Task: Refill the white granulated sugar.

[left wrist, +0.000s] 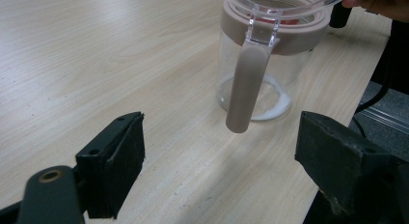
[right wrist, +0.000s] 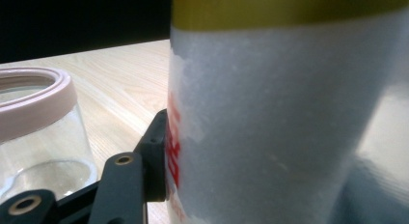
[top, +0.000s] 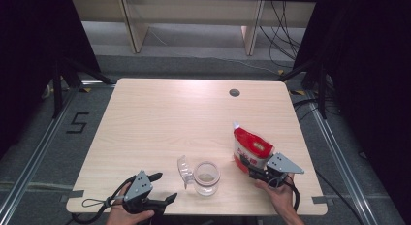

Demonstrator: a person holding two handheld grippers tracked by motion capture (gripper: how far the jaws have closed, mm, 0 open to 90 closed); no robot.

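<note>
Red and white, the bag stands near the table's right front edge, at three o'clock from the clear jar. Your right gripper squeezes its bottom; hold firm, tip slowly. Your left gripper waits with jaws wide apart; steady the jar.

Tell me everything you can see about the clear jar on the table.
The clear jar stands upright near the table's front edge, between the two hand-held grippers. It looks like transparent glass or plastic, with a pale pink band around its open mouth. A clear lid hangs open at its side with a pinkish-brown tab pointing down. A little white powder lies on its bottom. Nothing grips it.
</note>
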